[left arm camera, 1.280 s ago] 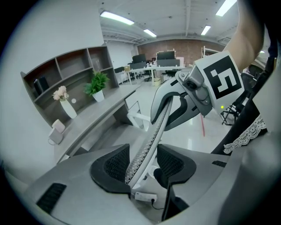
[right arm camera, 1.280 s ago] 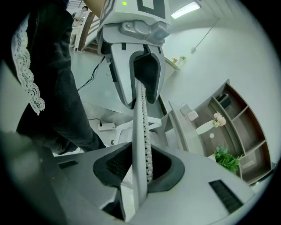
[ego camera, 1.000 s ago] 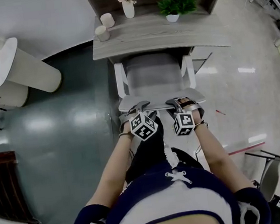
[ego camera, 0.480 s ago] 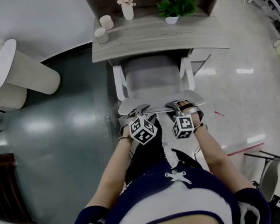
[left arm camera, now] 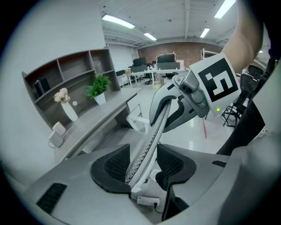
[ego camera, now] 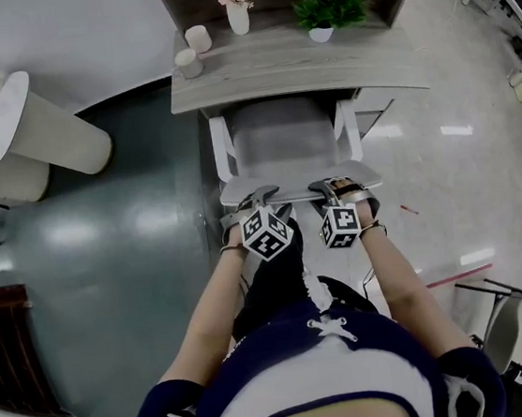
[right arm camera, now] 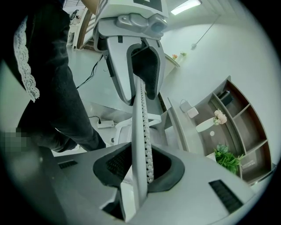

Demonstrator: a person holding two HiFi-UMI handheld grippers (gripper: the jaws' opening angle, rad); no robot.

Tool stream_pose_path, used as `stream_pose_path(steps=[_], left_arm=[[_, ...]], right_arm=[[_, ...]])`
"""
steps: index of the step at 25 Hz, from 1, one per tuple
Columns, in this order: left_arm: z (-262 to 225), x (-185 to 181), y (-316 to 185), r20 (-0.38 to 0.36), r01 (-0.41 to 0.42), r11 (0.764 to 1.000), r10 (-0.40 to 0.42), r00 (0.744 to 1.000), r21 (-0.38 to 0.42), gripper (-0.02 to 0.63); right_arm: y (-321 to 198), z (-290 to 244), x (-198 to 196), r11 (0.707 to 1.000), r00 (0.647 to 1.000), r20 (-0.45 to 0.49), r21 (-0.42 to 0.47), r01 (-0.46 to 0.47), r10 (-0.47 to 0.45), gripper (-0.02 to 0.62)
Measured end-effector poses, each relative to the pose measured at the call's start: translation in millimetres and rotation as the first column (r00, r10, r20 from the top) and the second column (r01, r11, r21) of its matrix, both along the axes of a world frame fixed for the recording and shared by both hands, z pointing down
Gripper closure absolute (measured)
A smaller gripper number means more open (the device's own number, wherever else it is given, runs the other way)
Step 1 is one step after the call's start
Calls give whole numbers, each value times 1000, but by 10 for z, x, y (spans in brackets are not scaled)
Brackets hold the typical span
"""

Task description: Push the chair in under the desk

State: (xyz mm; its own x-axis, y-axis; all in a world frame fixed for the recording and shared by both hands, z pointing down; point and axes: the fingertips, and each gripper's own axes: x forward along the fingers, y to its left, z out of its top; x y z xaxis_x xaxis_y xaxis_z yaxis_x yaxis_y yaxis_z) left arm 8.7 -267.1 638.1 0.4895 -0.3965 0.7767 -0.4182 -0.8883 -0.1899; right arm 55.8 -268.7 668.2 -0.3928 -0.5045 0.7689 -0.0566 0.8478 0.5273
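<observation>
A white-framed chair [ego camera: 285,138] with a grey seat stands half under the grey desk [ego camera: 296,71], its backrest towards me. My left gripper [ego camera: 258,197] and right gripper [ego camera: 327,187] sit side by side on the backrest's top rim [ego camera: 296,187]. In the left gripper view the perforated rim [left arm camera: 147,145] runs between my pads [left arm camera: 112,165], which are shut on it, and the right gripper [left arm camera: 184,94] clamps the same rim farther along. The right gripper view shows that rim [right arm camera: 142,145] held edge-on between its jaws.
On the desk stand a flower vase [ego camera: 238,9], a potted plant [ego camera: 326,8] and two white cylinders [ego camera: 191,60], with a shelf unit behind. A round white table [ego camera: 6,130] is at the left. Another chair [ego camera: 496,316] stands at the lower right.
Both grippers keep their hold on the backrest rim. The picture shifts only very slightly, and I see no clear movement of the chair.
</observation>
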Motion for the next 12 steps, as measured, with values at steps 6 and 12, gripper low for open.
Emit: stream_pose_path(steps=[6, 12], left_arm=[[-13, -13, -68, -2, -4, 1000, 4, 1000, 8, 408], [-22, -27, -159, -5, -11, 1000, 11, 1000, 16, 410]], right_arm=[[-73, 35, 0, 1000, 1000, -19, -4, -9, 9, 514], [-176, 37, -9, 1000, 999, -27, -11, -19, 19, 514]])
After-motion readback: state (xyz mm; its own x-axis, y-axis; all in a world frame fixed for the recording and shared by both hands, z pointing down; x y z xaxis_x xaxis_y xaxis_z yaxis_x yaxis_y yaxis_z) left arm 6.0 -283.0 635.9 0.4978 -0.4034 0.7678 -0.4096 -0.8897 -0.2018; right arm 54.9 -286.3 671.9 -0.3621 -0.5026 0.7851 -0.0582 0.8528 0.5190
